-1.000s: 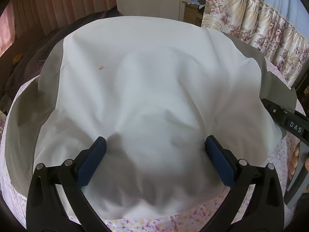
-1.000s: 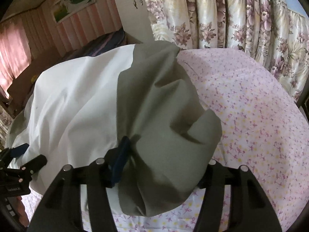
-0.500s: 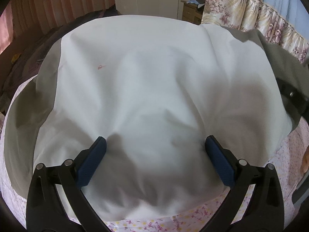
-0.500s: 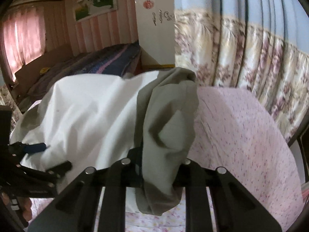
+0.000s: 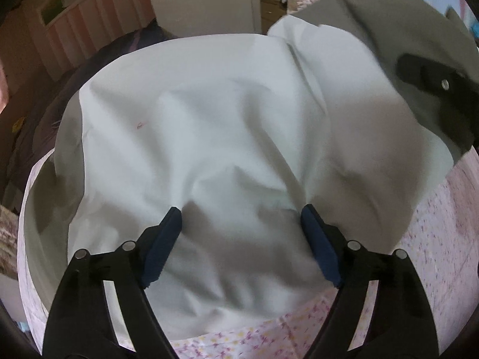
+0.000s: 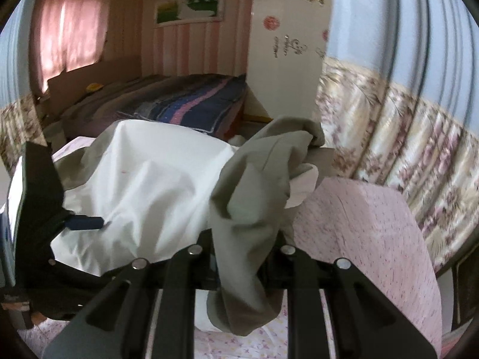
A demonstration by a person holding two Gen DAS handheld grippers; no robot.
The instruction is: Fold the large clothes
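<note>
A large white garment (image 5: pixel 209 125) with grey sleeves lies spread on a pink floral bed. My left gripper (image 5: pixel 241 224) is open, its blue pads resting on the white cloth near the hem. My right gripper (image 6: pixel 242 257) is shut on the grey sleeve (image 6: pixel 260 179) and holds it lifted off the bed, so the cloth hangs bunched over the jaws. In the left wrist view the right gripper (image 5: pixel 440 95) and the raised sleeve (image 5: pixel 389 24) show at the upper right. In the right wrist view the left gripper (image 6: pixel 86 223) shows at the left on the white cloth (image 6: pixel 143 191).
The pink floral bedsheet (image 6: pixel 374 239) shows to the right of the garment and along the near edge (image 5: pixel 254 338). Floral curtains (image 6: pixel 404 137) hang at the right. A second bed with a striped dark blanket (image 6: pixel 179 107) and a white wardrobe (image 6: pixel 287 45) stand behind.
My right gripper has lifted the grey sleeve up off the bed and carried it toward the garment's middle. My left gripper has stayed on the white cloth, open.
</note>
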